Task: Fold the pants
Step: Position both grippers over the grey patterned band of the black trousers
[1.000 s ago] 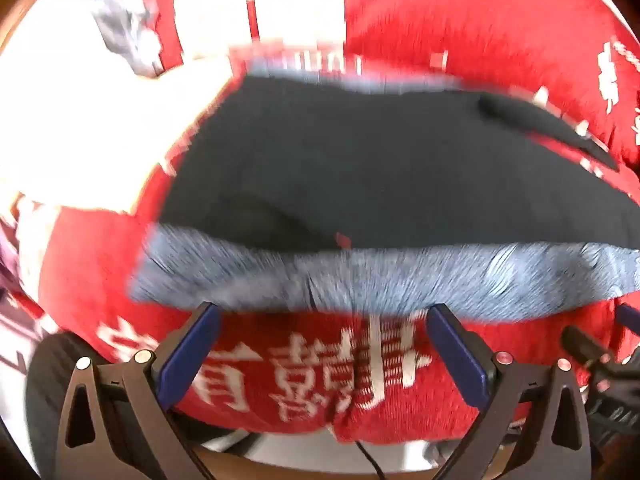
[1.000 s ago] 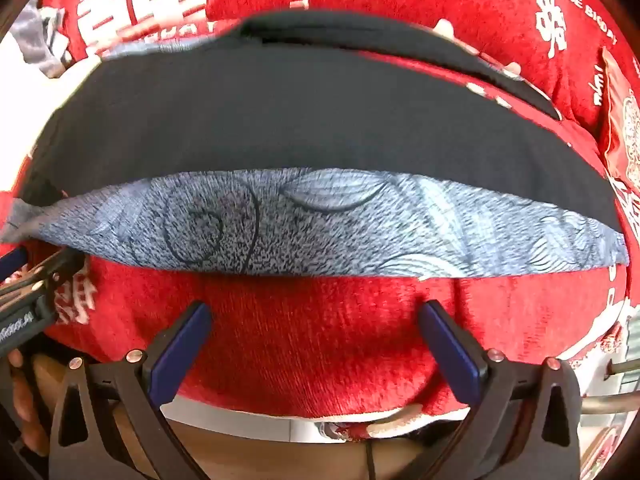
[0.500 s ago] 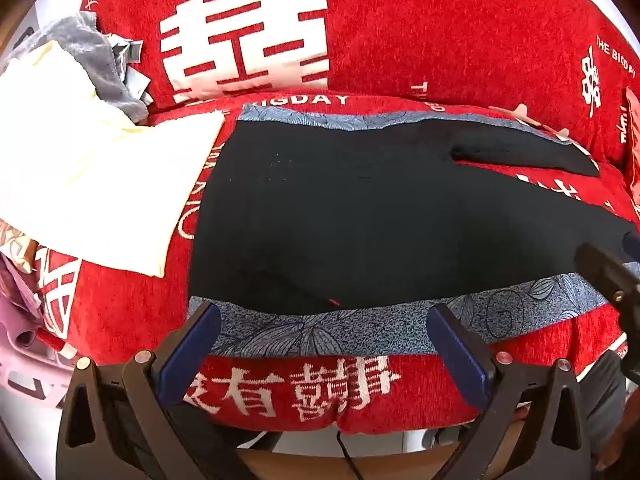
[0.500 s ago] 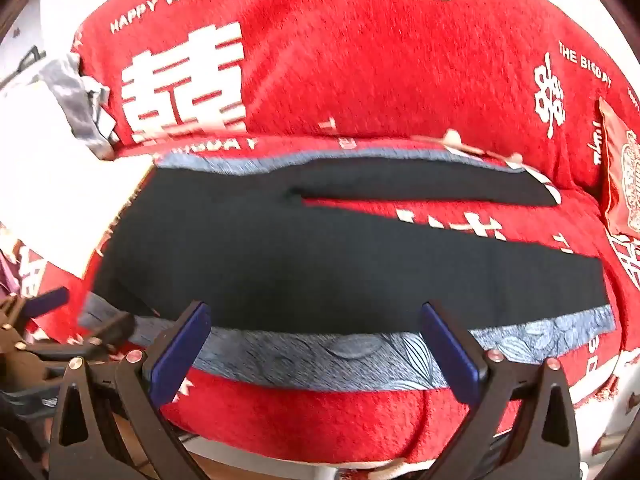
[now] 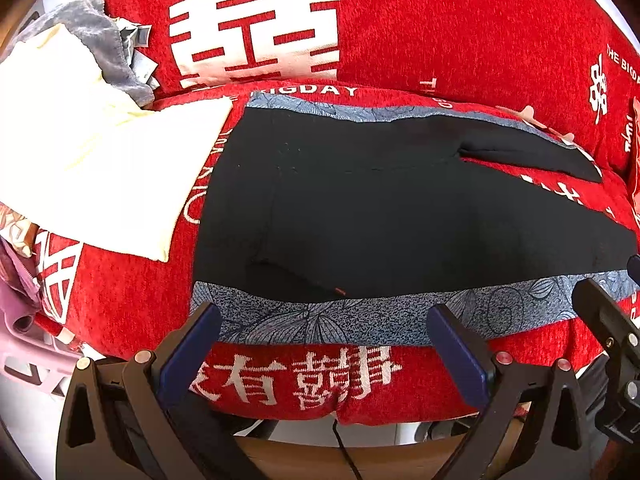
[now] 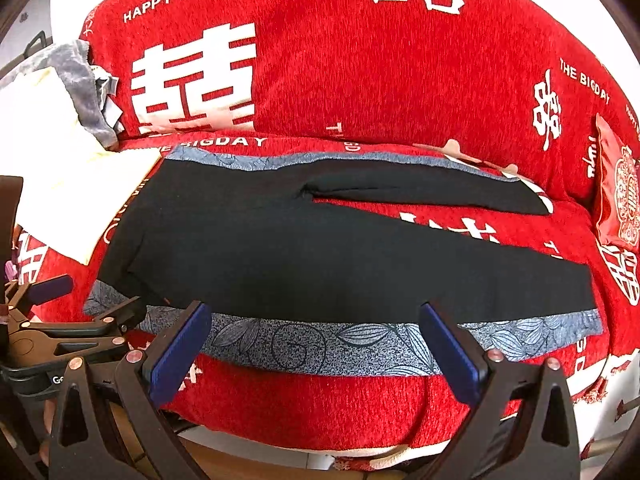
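Gaping wide, both grippers' fingers [image 5: 192, 352] [image 6: 448, 344] hold nothing above pants [image 6: 320, 248].

- Left gripper [image 5: 322, 348]: black skeletal frame with triangular cut-outs; two flat navy-blue finger pads [image 5: 188, 354]; copper and red rivet heads at the joints.
- Right gripper [image 6: 314, 346]: identical black frame, navy pads [image 6: 450, 350], copper-coloured screws.
- Thin black cable [image 5: 344, 446] trailing beneath the left unit.
- White lettering, partly legible, on the left gripper's body in the right view.

Black pants [image 5: 384, 216] lie flat on the red sofa cover [image 5: 440, 32]; left gripper [image 5: 324, 344] apparently empty, spread.
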Motion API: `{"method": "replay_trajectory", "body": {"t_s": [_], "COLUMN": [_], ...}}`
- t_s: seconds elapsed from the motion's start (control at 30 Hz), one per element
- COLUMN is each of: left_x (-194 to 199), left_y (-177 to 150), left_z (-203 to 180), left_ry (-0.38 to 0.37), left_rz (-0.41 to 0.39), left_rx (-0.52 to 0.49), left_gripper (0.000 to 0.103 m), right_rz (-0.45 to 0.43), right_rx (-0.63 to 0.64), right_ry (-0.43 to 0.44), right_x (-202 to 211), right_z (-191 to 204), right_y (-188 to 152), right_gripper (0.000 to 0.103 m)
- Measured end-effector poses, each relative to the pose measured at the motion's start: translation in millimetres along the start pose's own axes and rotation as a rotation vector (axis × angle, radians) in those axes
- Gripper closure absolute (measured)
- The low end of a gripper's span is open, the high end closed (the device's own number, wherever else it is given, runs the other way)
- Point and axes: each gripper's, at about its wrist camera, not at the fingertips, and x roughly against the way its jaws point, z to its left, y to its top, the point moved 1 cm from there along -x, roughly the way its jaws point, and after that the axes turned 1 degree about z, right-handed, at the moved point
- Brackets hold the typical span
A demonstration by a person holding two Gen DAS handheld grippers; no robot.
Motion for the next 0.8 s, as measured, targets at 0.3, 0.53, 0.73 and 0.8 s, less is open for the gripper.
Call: {"method": "replay_trajectory", "body": {"t_s": [0.3, 0.53, 0.73, 0.8], "left_x": [-11, -22, -29, -31], "left_y": [1, 2, 3, 3], "left_z": [8, 14, 15, 14], "left_ry": [-0.004, -0.004, 0.0, 0.001], "left_rz": [0.025, 0.047, 0.06, 0.066], "left_rx": [-0.005, 0.002, -0.003, -0.004], "left_gripper": [0.0, 0.0, 0.0, 0.0], "right_rz": [0.067, 0.1, 0.128, 0.132], "right_rx": [0.01, 0.01, 0.014, 0.016], "right_ry": [0.014, 0.011, 0.009, 0.005], "right_x": [-16, -27, -35, -36], "right_z": [2, 2, 5, 5], "right_y": [5, 12, 13, 13], "right_gripper": [0.0, 0.0, 0.0, 0.0]}}
